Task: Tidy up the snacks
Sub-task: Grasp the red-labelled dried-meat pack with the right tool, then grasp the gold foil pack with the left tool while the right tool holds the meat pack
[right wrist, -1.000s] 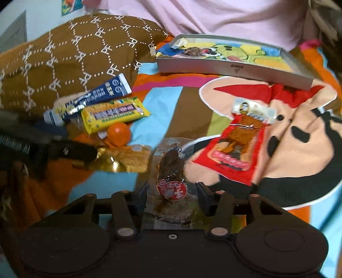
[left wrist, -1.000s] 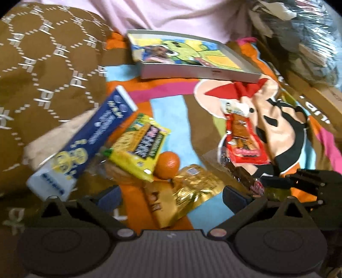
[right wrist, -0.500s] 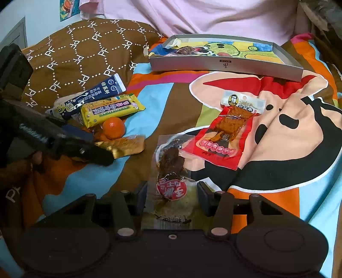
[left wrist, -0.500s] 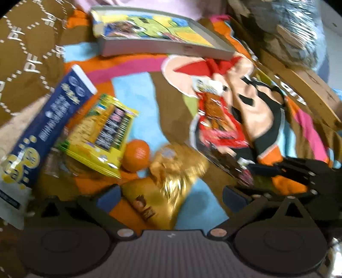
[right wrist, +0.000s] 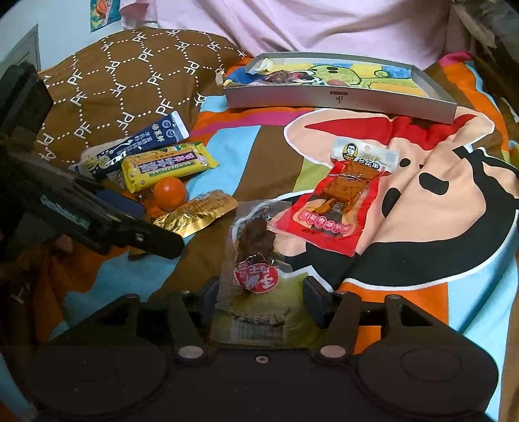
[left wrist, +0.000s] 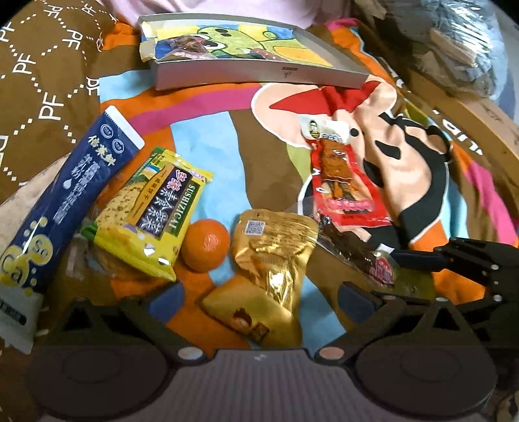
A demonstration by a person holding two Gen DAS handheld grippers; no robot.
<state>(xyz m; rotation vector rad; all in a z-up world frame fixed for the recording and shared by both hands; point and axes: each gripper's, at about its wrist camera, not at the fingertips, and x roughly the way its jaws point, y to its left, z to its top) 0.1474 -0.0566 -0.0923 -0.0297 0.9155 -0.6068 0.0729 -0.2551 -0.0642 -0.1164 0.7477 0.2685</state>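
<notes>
Snacks lie on a cartoon bedspread. My left gripper (left wrist: 259,295) is open, with a gold foil packet (left wrist: 272,259) lying between its fingers. To their left sit a small orange (left wrist: 206,245), a yellow packet (left wrist: 152,214) and a long blue packet (left wrist: 74,194). My right gripper (right wrist: 261,300) is open and straddles a clear packet of dark meat (right wrist: 256,259). A red packet (right wrist: 337,201) overlaps that packet's far right corner. A grey tray (right wrist: 340,100) with a cartoon lining lies at the back, with a dark snack in its left end.
A brown patterned pillow (right wrist: 129,81) rises on the left, right behind the blue packet. Pink cloth (right wrist: 324,26) lies behind the tray. A wooden frame (left wrist: 470,113) and a plastic-wrapped bundle (left wrist: 454,39) border the right side. The left gripper (right wrist: 152,227) reaches in from the left.
The left gripper swung about and now has the gold packet centred between its fingers. The right view has drawn back a little, with the clear packet still between its fingers.
</notes>
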